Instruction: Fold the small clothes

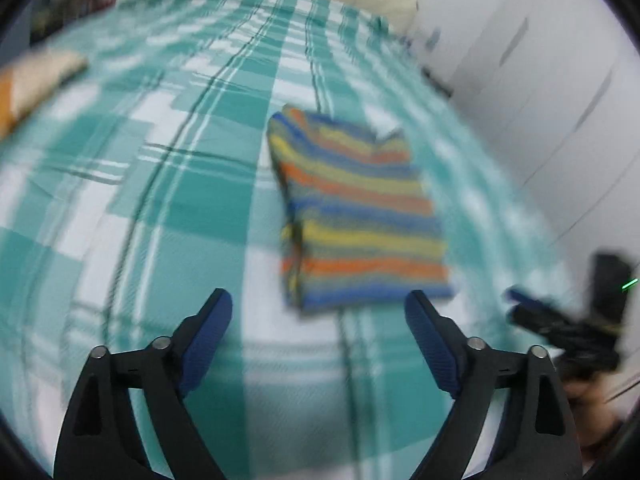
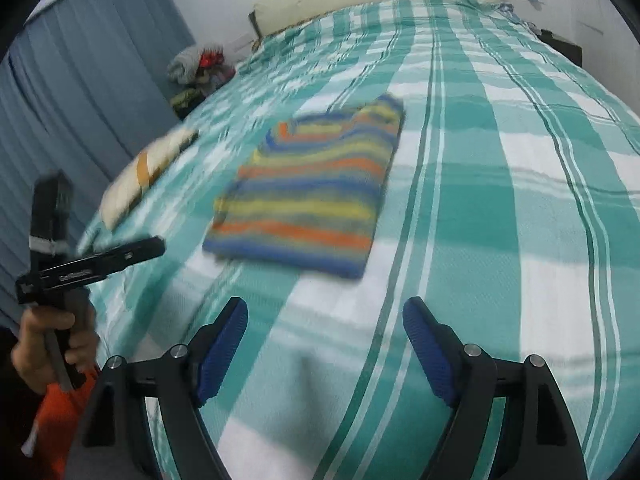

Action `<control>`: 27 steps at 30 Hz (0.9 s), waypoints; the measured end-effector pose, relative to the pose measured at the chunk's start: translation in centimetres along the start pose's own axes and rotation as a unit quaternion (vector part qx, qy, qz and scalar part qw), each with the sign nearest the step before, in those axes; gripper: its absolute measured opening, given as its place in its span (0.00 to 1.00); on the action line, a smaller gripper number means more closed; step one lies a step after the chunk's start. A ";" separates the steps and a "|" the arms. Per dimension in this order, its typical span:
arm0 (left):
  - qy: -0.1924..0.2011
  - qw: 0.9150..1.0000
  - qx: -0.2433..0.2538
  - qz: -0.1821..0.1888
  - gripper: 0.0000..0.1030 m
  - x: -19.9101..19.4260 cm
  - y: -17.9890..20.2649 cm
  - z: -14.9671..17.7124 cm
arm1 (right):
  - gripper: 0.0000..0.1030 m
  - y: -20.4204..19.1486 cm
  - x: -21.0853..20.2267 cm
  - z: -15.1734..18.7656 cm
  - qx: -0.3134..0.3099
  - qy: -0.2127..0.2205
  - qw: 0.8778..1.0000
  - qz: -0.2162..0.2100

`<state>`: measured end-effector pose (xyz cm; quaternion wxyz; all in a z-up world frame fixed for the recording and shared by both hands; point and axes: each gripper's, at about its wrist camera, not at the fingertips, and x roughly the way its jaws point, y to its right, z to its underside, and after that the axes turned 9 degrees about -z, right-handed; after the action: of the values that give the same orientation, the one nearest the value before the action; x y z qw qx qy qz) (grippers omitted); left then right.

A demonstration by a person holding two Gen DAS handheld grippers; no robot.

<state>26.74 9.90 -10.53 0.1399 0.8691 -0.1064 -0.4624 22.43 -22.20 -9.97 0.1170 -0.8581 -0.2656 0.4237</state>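
Nearest, the left gripper [image 1: 318, 312] and right gripper [image 2: 324, 320] both gape wide, ribbed blue pads holding nothing. Just beyond lies the folded striped garment [image 2: 308, 196], a soft blue, yellow and orange rectangle flat on the teal checked bedspread [image 2: 500, 184]. Farther left sits a cream folded cloth [image 2: 148, 168], then a clothes pile [image 2: 198, 70] beside pleated blue curtains [image 2: 88, 80].

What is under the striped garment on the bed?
The folded striped garment lies flat on the teal checked bedsheet, which shows all around it. Whether anything else sits beneath it cannot be seen; the garment covers that patch.
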 end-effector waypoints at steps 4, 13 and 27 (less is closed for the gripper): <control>-0.025 0.999 -0.011 0.019 0.89 3.5 -1.1 -3.6 | 0.81 3.9 1.2 -4.3 0.060 0.019 0.997 -0.034; -0.058 0.995 -0.040 0.071 0.75 12.2 -0.3 -7.0 | 0.72 9.6 12.0 -9.2 0.163 -0.018 0.976 -0.144; 0.031 0.997 0.047 0.054 0.15 3.2 6.9 -10.6 | 0.22 -1.7 6.6 -14.5 0.001 0.056 0.996 -0.072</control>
<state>36.91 3.92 -4.99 0.1269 0.8814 -0.1709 -0.4217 36.55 -16.73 -4.71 0.1625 -0.8590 -0.3194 0.3656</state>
